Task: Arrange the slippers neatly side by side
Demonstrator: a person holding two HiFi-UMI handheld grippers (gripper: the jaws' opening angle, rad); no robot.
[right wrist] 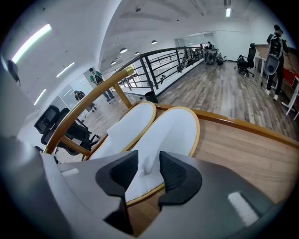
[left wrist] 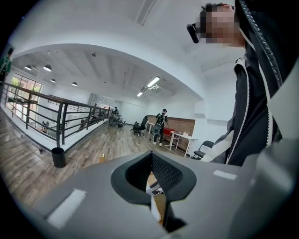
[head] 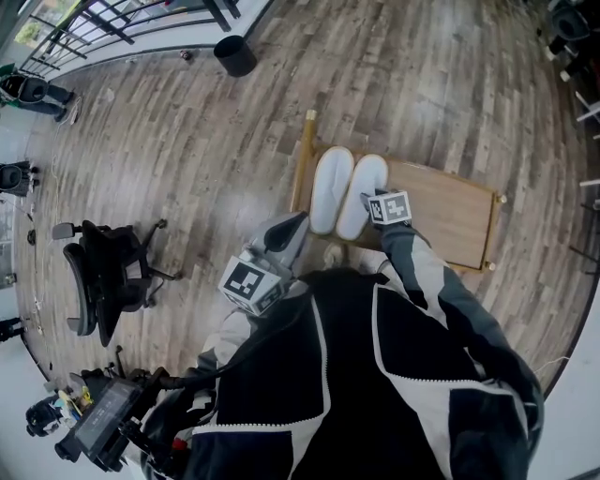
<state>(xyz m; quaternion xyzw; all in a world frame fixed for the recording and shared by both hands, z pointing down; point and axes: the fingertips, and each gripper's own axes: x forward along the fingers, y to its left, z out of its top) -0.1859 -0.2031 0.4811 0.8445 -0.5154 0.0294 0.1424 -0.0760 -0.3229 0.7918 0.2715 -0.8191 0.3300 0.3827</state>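
Two white slippers with tan soles lie side by side on a low wooden board (head: 441,211), the left slipper (head: 330,187) (right wrist: 124,128) touching the right slipper (head: 364,192) (right wrist: 175,130). My right gripper (head: 370,200) (right wrist: 148,170) points steeply down over the near end of the right slipper. Its jaws stand open, with white slipper fabric showing in the gap and the pads not pressing on it. My left gripper (head: 292,227) (left wrist: 150,172) is held back near the person's body, pointing about level, shut with nothing in it.
The board has a raised wooden rail (head: 302,164) along its left end. A black bin (head: 234,54) stands on the plank floor beyond, by a metal railing (head: 112,23). A black office chair (head: 103,277) is to the left. People and desks are far off.
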